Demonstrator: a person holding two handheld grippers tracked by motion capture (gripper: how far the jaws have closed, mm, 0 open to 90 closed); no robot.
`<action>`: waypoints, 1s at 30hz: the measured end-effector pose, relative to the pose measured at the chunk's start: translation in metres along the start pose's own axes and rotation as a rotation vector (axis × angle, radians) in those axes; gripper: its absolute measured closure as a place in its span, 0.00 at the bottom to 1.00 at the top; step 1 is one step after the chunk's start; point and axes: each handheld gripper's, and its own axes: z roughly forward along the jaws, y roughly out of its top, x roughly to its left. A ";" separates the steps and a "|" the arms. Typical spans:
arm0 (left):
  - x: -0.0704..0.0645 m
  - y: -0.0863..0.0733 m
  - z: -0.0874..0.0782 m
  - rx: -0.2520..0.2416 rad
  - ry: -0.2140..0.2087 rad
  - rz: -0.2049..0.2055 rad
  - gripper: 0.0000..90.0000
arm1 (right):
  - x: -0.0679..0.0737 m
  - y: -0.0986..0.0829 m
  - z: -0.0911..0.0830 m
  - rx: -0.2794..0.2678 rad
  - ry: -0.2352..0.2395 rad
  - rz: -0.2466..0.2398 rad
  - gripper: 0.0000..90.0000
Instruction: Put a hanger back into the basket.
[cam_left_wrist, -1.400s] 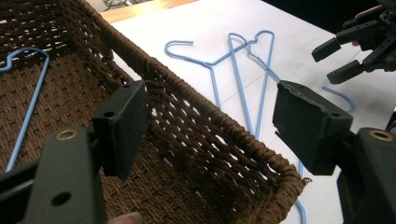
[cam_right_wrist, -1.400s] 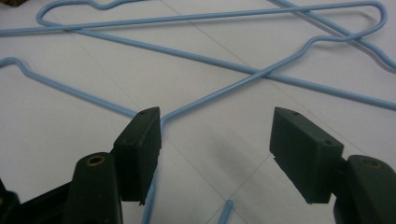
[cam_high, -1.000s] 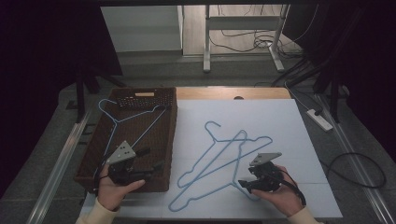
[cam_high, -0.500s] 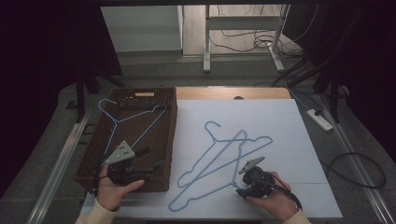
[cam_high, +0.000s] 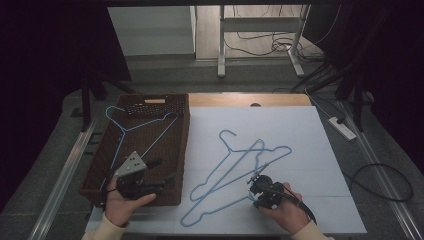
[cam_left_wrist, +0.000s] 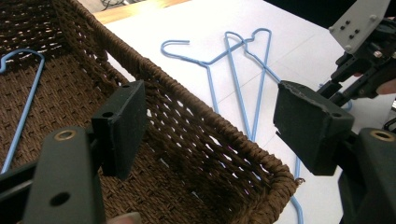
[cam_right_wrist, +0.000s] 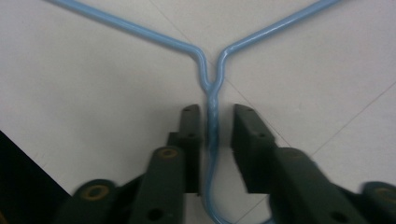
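My right gripper (cam_high: 256, 184) sits low near the worktop's near edge, right of center, and its fingers (cam_right_wrist: 190, 135) straddle the twisted neck of a blue hanger (cam_right_wrist: 212, 116) lying flat on the white sheet (cam_high: 300, 130). They are nearly closed around the wire, with a sliver of gap on each side, so I judge the pinch not yet made. The neck runs straight between them, its long axis in line with the gripper, shoulders splaying away ahead. This hand is the one on the hanger. My left gripper (cam_left_wrist: 210, 126) hovers over the basket's (cam_high: 182, 150) near right corner, fingers spread wide and empty. A second hanger (cam_high: 125, 132) lies inside the basket.
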 end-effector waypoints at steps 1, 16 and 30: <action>0.000 0.000 0.000 0.001 0.000 0.000 0.30 | 0.000 0.001 0.000 0.004 -0.001 0.004 0.89; -0.018 0.005 0.003 0.017 -0.023 0.047 0.30 | -0.002 0.002 -0.001 0.012 0.010 -0.009 0.96; -0.073 0.008 0.038 0.129 -0.131 0.143 0.31 | -0.005 0.006 -0.013 0.006 0.014 -0.035 0.96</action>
